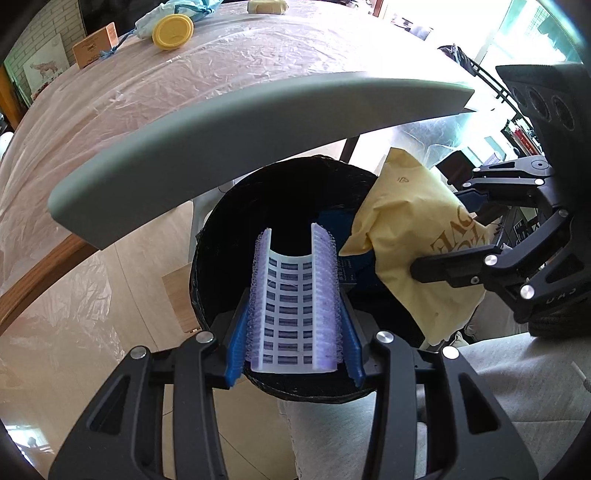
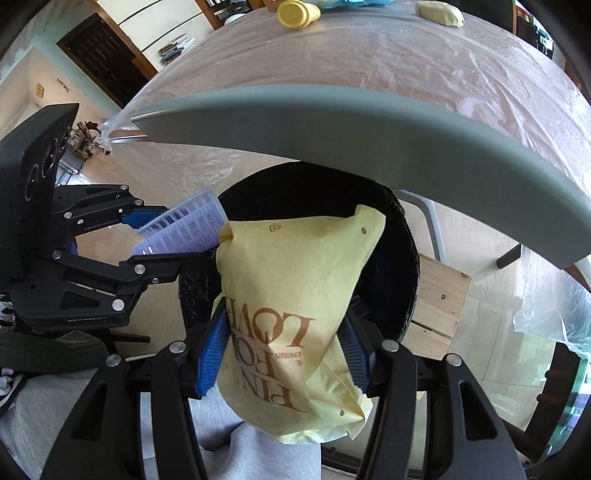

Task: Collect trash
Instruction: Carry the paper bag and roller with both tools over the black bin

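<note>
Pale wood flooring [image 1: 122, 266] shows below a grey-edged table [image 1: 258, 122] draped in clear plastic, and a black bin [image 1: 207, 258] stands on the floor just under the table's rim. Nearest, the left gripper [image 1: 293, 314] is clamped on a curled white tray [image 1: 291, 295] printed with dark bars, held over the bin's mouth. Beside it, the right gripper [image 2: 282, 354] pinches a yellow paper bag [image 2: 291, 295], whose upper end leans over the bin's rim. Both pieces look ready to drop, but they sit side by side, so letting go together could make them collide and tip one onto the floor. The bag's bulk hangs partly outside the rim; released here it may slide off. Farther away on the table lie a yellow lid [image 1: 173, 31], a blue cloth [image 1: 177, 11] and a small wooden block [image 1: 96, 44], yet to be collected.
</note>
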